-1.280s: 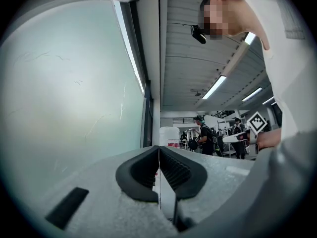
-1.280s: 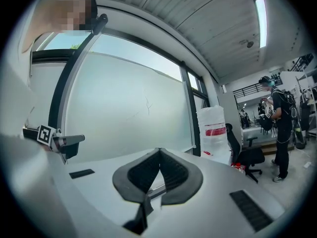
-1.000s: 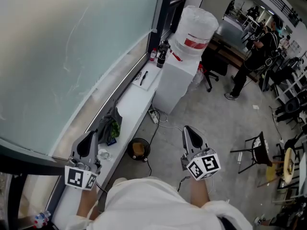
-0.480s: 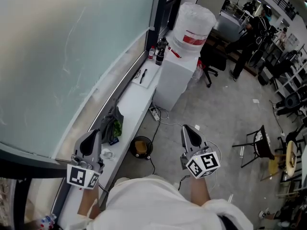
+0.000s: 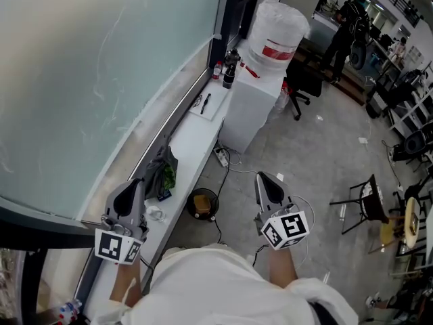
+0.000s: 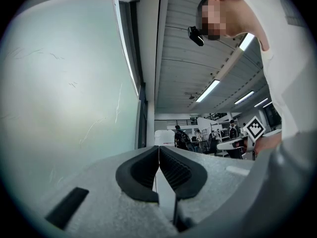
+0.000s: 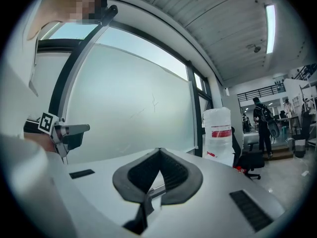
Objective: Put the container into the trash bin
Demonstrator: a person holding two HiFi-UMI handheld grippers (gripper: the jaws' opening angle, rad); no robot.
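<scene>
Subject item: the container (image 5: 154,214), small, clear and hard to make out in detail, sits on the white ledge (image 5: 196,137), up and to the left of the trash bin (image 5: 202,204). It is not held. The bin, a round black one with something brown inside, stands on the floor against the ledge's foot.

Left gripper (image 5: 134,185): left of the bin, above the ledge, just beside the container. Its pads (image 6: 173,172) are pressed together with nothing between them. Right gripper (image 5: 261,177): right of the bin, over bare floor, jaws likewise together and empty. A dark bundle (image 5: 162,173) lies on the ledge beyond the bin.

Hazards, as judged:
- Advancing the left gripper with its jaws together would likely shove the light container along or off the ledge.
- Thin clear plastic may buckle or slip under a firm pinch.
- The bin mouth is small and low, so a release from ledge level could miss it.

Change against the earlier frames: both grippers stay closed and keep about the same places relative to the bin. The container has not moved. A bystander (image 5: 342,26) far beyond the bin has walked further off.
</scene>
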